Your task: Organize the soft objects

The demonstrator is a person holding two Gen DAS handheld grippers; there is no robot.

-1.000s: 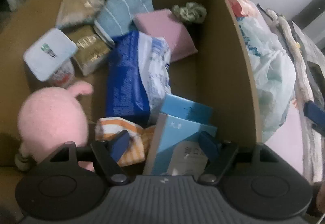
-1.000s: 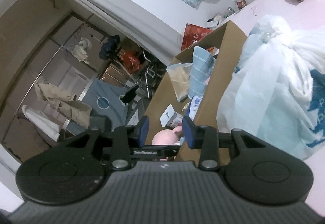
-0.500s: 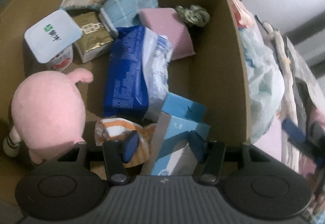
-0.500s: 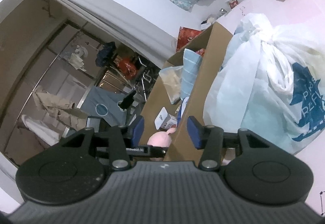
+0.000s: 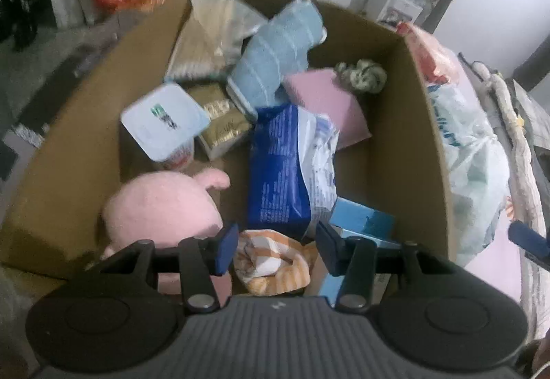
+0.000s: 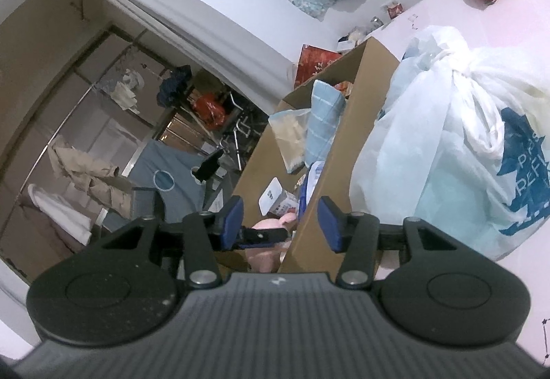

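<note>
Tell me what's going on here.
A person is sorting soft things in a cardboard box with handheld tongs. The left tongs are closing around an orange striped cloth near the box's front, beside a pink plush toy; whether they grip it yet is unclear. The right tongs straddle the box's side wall, holding nothing, next to a tied plastic bag.

Left wrist view steeply down into cardboard box (image 5: 405,145), right nearly level beside it, both sharing box.
</note>
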